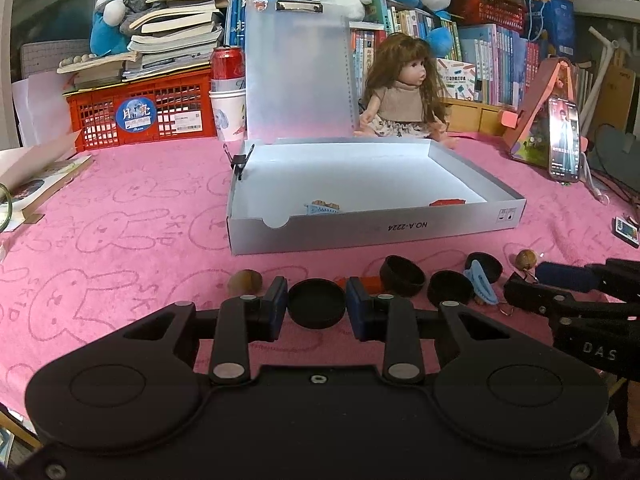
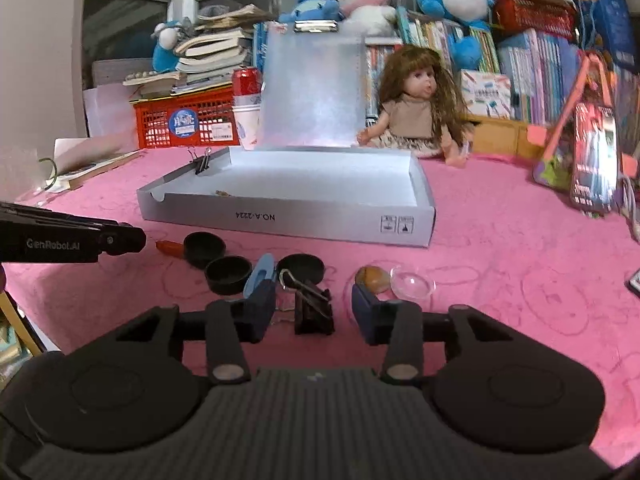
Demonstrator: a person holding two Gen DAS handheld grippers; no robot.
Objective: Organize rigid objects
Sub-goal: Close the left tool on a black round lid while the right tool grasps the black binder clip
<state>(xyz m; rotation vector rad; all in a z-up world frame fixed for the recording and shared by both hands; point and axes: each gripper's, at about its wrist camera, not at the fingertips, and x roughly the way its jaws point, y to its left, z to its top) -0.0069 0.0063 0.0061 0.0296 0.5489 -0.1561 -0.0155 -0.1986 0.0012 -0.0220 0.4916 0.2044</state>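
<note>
The grey box (image 1: 376, 226) sits open in the middle of the left wrist view on the pink towel (image 1: 120, 240) that covers the bench, its lid (image 1: 298, 76) standing upright at the back with a metal clip on its top edge. A black binder clip (image 1: 240, 160) is fastened on the box's left wall. Inside, close behind the front wall, lie a small blue piece with something brown (image 1: 322, 207) at the left and a red piece (image 1: 447, 202) at the right; the rest of the floor is bare white.

In front of the box, low in the frame, a row of loose things lies on the towel: a walnut (image 1: 245, 280), three more black caps (image 1: 402, 275), an orange piece partly hidden behind a finger, and a blue hair clip (image 1: 484, 284).

The left gripper (image 1: 317, 308) has its fingers closed against the sides of a round black cap (image 1: 317, 303), which fills the gap between the pads.

In the right wrist view the right gripper (image 2: 314, 312) has its fingers standing apart, holding nothing; a black binder clip (image 2: 314, 308) lies on the towel between them, touching neither pad as far as can be seen. Just beyond the right finger lie a brown nut (image 2: 372, 278) and a clear plastic dome (image 2: 412, 282).
</note>
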